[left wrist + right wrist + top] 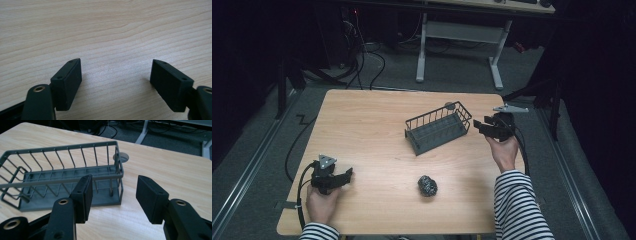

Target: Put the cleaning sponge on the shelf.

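A grey wire basket stands empty on the wooden table, right of centre. My right gripper hovers just off the basket's right end, jaws apart and pointing left at it, nothing between them. In the right gripper view the basket lies beyond the gripper, its near end wall close to the fingertips. A dark crumpled ball lies on the table nearer the front. My left gripper rests at the front left, held by a hand; in its own view the gripper stands wide open over bare wood.
A round grey cable port sits in the table behind the basket. Beyond the far edge are a white desk frame and cables on the floor. The person's striped sleeve enters at the front right.
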`<state>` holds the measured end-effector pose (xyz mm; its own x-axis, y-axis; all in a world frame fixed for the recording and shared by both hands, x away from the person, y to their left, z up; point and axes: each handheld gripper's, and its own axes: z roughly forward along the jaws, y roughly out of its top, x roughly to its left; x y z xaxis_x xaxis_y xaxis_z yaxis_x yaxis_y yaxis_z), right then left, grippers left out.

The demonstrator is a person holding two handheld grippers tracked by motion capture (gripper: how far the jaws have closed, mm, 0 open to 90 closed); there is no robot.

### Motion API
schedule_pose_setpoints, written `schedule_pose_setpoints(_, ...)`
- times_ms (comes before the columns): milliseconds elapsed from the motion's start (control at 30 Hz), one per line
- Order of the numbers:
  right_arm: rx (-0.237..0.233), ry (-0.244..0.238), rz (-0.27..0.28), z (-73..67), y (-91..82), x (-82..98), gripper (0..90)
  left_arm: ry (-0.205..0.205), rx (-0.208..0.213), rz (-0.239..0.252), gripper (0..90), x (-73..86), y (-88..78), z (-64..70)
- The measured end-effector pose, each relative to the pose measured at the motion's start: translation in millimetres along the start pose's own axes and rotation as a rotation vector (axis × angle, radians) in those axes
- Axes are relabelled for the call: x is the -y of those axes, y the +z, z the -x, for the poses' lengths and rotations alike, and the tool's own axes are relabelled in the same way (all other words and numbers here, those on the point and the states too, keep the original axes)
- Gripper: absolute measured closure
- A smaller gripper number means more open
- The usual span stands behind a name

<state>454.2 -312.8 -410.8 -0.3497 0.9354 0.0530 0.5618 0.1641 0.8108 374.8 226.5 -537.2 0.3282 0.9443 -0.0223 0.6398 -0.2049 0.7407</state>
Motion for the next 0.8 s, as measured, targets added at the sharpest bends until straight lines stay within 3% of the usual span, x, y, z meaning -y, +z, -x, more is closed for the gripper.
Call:
schedule_pose_setpoints(333, -0.001, 0.019, 0.007, -2.5, 15.7, -19.0, 48.4, 0.004, -0.003, -0.001, 25.8, 0.1, 0.0, 0.9)
schedule_pose_setpoints(567, 0.023, 0.009, -0.029, -0.3, 31.3, -27.0, 48.4, 0.005, -0.002, -0.001, 25.6, 0.1, 0.0, 1.0)
schedule_pose_setpoints(800, 0.032, 0.045, -0.07, 2.7, 55.9, -29.9, 48.4, 0.006, -0.001, -0.002, 25.6, 0.2, 0.0, 1.1)
